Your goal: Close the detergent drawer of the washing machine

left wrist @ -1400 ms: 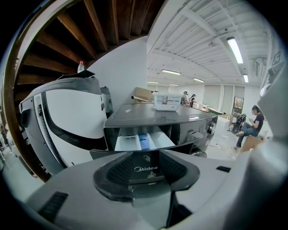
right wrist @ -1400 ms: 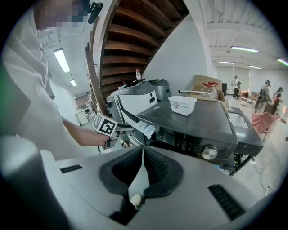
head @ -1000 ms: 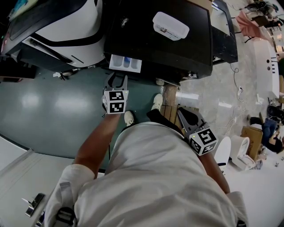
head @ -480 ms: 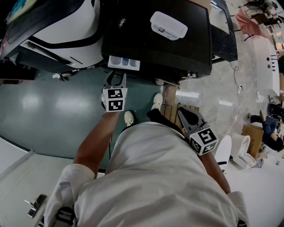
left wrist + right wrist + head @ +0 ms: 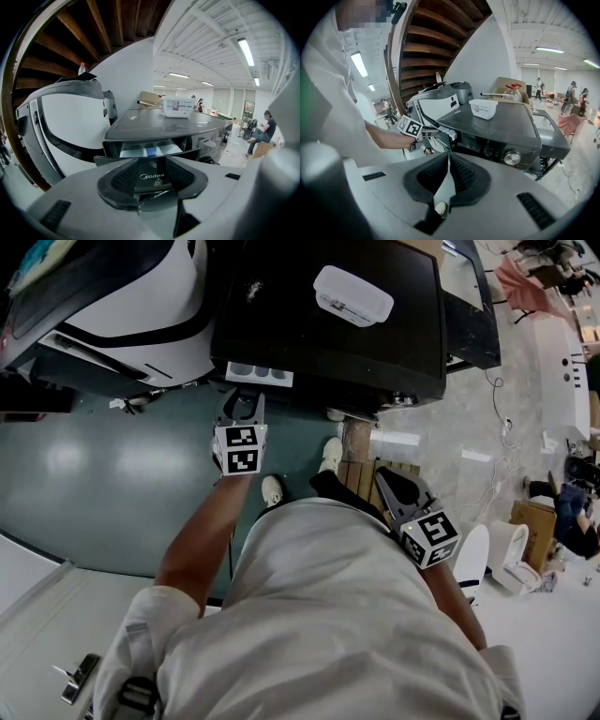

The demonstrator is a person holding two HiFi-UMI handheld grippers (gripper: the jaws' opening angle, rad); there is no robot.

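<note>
The black washing machine point(image 5: 319, 343) stands ahead of me, its detergent drawer point(image 5: 259, 375) still sticking a little out of the front at the upper left. In the left gripper view the drawer's white and blue compartments point(image 5: 147, 151) show just above its dark front panel with the brand print. My left gripper point(image 5: 241, 401) is open, its jaws spread against that front panel point(image 5: 152, 176). My right gripper point(image 5: 384, 480) hangs back by my hip, shut on nothing point(image 5: 448, 158). From the right gripper view the drawer point(image 5: 446, 133) and the left gripper point(image 5: 423, 134) show side on.
A white plastic box point(image 5: 353, 294) sits on the machine's top. A white and black appliance point(image 5: 112, 306) stands close on the left. My shoes point(image 5: 272, 489) are on the green floor point(image 5: 103, 465) before the machine. A control knob point(image 5: 512, 157) is on the front right.
The left gripper has moved forward toward the machine and the drawer has slid further in, so less of it sticks out. The right gripper has stayed put.
</note>
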